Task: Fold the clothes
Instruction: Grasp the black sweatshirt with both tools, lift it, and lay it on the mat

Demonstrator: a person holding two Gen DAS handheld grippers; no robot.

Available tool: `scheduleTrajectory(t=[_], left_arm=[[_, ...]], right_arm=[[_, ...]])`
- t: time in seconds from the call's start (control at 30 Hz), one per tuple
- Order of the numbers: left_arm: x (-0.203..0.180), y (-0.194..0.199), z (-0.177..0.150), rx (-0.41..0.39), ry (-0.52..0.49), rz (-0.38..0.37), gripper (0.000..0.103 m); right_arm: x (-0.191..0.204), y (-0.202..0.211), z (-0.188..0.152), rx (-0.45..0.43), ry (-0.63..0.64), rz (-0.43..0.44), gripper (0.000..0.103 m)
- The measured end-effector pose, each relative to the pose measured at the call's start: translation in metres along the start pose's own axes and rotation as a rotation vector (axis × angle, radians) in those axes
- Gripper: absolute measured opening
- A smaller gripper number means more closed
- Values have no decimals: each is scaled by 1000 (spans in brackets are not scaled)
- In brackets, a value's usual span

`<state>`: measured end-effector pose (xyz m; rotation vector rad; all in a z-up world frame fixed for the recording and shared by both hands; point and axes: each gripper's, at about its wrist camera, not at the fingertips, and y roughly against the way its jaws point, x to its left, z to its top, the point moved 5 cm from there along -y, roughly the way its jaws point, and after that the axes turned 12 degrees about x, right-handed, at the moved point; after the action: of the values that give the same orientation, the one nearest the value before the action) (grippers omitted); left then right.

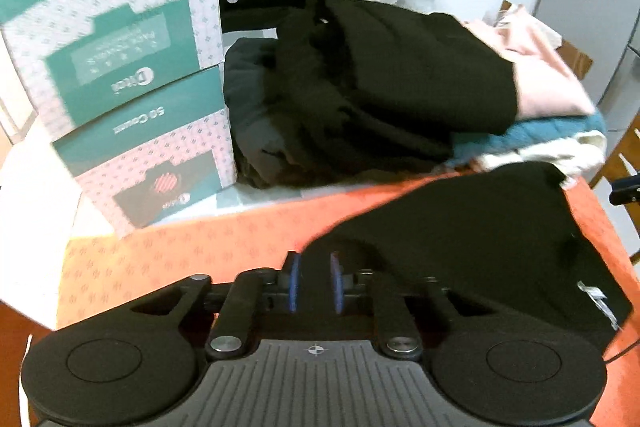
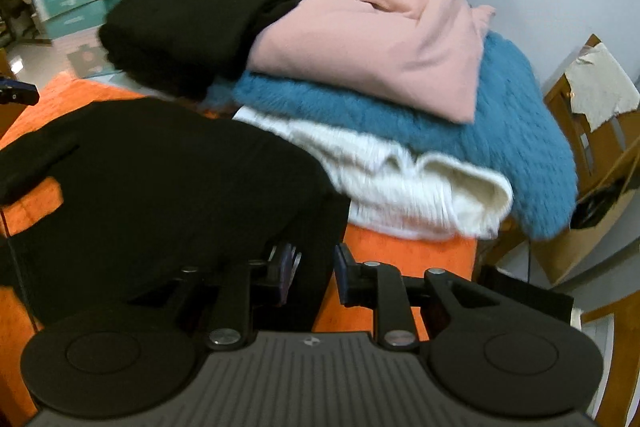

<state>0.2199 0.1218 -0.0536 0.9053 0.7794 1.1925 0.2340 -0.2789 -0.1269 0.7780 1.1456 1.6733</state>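
Left wrist view: we are holding the left gripper (image 1: 314, 283) narrowed on an edge of the black garment (image 1: 480, 235), which is lying across the orange tablecloth (image 1: 160, 259); green boxes (image 1: 120, 67), shut, contents unseen, are standing at the far left edge. Right wrist view: we are pinching the same garment's near edge in the right gripper (image 2: 314, 275). Folded stack (image 2: 400, 87) of black, pink, blue and white pieces is sitting behind, seemingly done; this garment is remaining, judging by its spread.

Two low, close wrist views along the fingers, sharing the black garment (image 1: 460, 239) and clothes pile (image 2: 400, 107).
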Motion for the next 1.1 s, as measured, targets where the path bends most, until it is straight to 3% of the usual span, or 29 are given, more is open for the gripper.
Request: scheduleTrajectory(t=[0.27, 0.37, 0.57, 0.73, 0.8, 1.1], left_arm=[[-12, 29, -50, 51, -24, -27, 32], [-19, 35, -76, 68, -58, -17, 40], [-31, 35, -125, 115, -88, -21, 45], [-46, 29, -159, 159, -131, -38, 53], [-52, 24, -171, 179, -148, -49, 59], [-71, -5, -192, 230, -210, -4, 59]], right_arm=[[10, 35, -72, 23, -42, 56, 28], [18, 37, -93, 42, -53, 88, 33], [41, 29, -125, 76, -40, 121, 41], [59, 16, -146, 110, 13, 112, 49], [66, 10, -154, 117, 40, 108, 57], [76, -11, -153, 83, 158, -22, 58]])
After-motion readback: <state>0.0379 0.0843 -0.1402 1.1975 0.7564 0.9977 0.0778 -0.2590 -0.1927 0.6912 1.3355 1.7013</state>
